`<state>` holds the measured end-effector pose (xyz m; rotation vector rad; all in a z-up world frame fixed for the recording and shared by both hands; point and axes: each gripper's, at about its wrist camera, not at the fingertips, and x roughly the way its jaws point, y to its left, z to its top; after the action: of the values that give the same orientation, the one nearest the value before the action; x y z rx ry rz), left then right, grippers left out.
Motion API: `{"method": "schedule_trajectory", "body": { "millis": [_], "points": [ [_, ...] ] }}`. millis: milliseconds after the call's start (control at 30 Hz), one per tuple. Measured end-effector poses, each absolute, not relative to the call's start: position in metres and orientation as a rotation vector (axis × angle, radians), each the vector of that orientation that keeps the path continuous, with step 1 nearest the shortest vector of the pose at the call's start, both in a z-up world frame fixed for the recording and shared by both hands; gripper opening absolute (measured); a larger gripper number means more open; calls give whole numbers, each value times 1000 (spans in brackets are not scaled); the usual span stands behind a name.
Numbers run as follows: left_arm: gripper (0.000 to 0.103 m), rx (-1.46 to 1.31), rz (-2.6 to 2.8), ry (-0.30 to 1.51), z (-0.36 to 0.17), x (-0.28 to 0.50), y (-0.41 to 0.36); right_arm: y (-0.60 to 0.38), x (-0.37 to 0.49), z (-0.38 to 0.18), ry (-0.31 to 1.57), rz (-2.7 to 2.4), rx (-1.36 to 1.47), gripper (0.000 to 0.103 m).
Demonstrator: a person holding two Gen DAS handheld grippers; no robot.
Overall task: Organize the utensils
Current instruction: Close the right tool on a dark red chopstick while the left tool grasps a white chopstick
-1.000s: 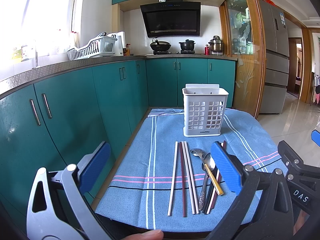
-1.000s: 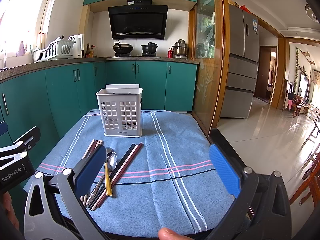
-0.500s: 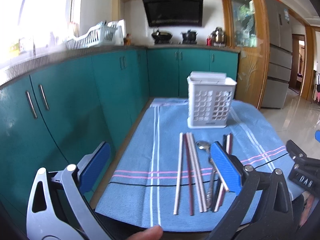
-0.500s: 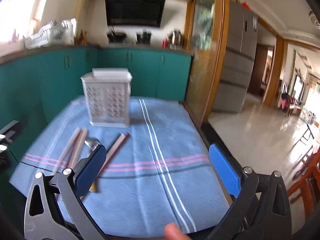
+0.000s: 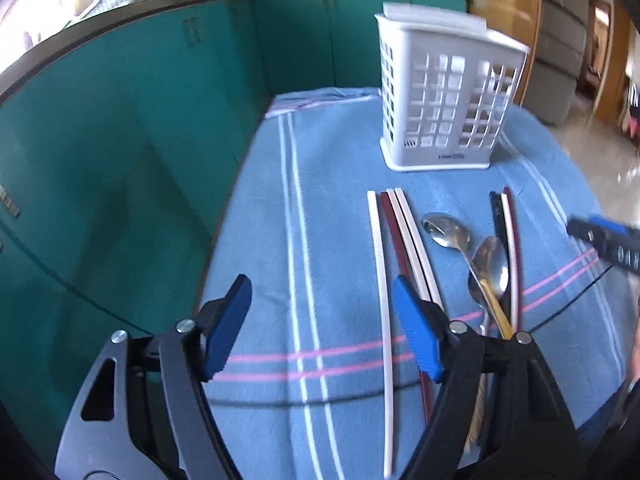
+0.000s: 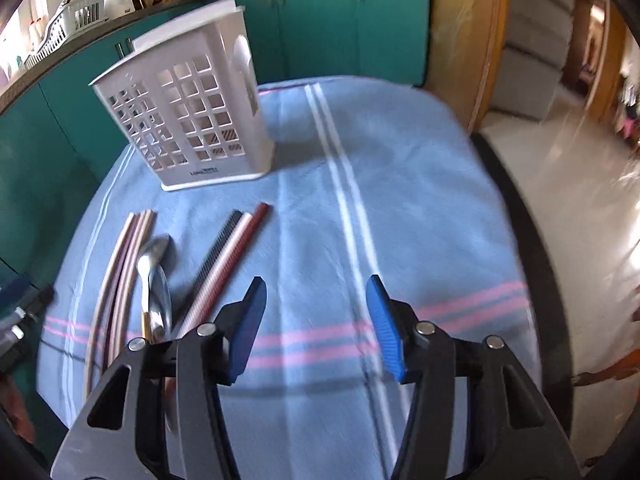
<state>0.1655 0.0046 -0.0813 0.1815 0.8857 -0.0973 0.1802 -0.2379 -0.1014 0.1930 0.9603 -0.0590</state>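
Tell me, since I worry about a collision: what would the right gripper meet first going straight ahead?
Probably bare blue cloth: the open right gripper points between the chopsticks and the table's right edge. Depth is unclear.

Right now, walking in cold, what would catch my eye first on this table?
Probably the white slotted utensil holder, standing upright at the far end of the blue striped cloth. Nearer, chopsticks and two metal spoons lie in loose rows on the cloth. In the foreground, the left gripper and right gripper both have their blue-padded fingers spread and hold nothing.
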Motion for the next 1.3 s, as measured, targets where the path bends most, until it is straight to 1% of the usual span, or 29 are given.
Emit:
{"method": "schedule_trajectory", "body": {
  "millis": [100, 133, 167, 233, 267, 333, 400, 433, 467, 600, 867, 1000, 1033, 1100, 1133, 1167, 1200, 1233, 1300],
  "points": [
    [73, 208, -111, 900, -87, 179, -4, -235, 210, -103, 997, -53, 202, 52],
    [73, 217, -114, 902, -89, 184, -7, -234, 224, -105, 1014, -57, 208, 48],
    [73, 224, -113, 906, -91, 188, -9, -233, 233, -106, 1028, -59, 218, 40],
    [73, 235, -115, 921, -98, 197, -11, -231, 250, -111, 1066, -45, 253, 30],
    [73, 238, -115, 929, -100, 200, -12, -228, 258, -114, 1086, -30, 264, 28],
    [73, 236, -122, 941, -103, 205, -11, -221, 267, -119, 1112, -31, 244, 27],
    [73, 230, -125, 948, -103, 208, -6, -213, 272, -122, 1123, -52, 191, 20],
    [73, 229, -122, 949, -104, 209, -4, -210, 272, -122, 1126, -54, 165, 14],
    [73, 227, -118, 950, -105, 210, -1, -209, 272, -122, 1128, -50, 151, 11],
    [74, 223, -102, 961, -106, 214, 5, -208, 272, -120, 1136, -16, 92, 11],
    [75, 237, -145, 978, -107, 221, -2, -216, 270, -118, 1086, -119, -219, 10],
    [74, 246, -200, 1027, -114, 227, -13, -228, 267, -114, 1085, -55, -185, 10],
    [72, 253, -200, 1038, -117, 228, -15, -231, 265, -114, 1086, -45, -172, 10],
    [66, 254, -200, 1045, -120, 229, -16, -231, 261, -118, 1086, -40, -153, 17],
    [61, 243, -210, 1047, -119, 229, -15, -235, 258, -117, 1088, -39, -143, 26],
    [57, 225, -222, 1053, -119, 230, -13, -238, 255, -115, 1090, -40, -136, 29],
    [50, 217, -226, 1056, -119, 231, -11, -241, 252, -115, 1094, -42, -130, 29],
    [47, 209, -230, 1061, -119, 233, -8, -233, 253, -117, 1100, -42, -126, 29],
    [46, 212, -221, 1066, -120, 239, -6, -237, 247, -120, 1111, -41, -113, 29]
  ]
}}
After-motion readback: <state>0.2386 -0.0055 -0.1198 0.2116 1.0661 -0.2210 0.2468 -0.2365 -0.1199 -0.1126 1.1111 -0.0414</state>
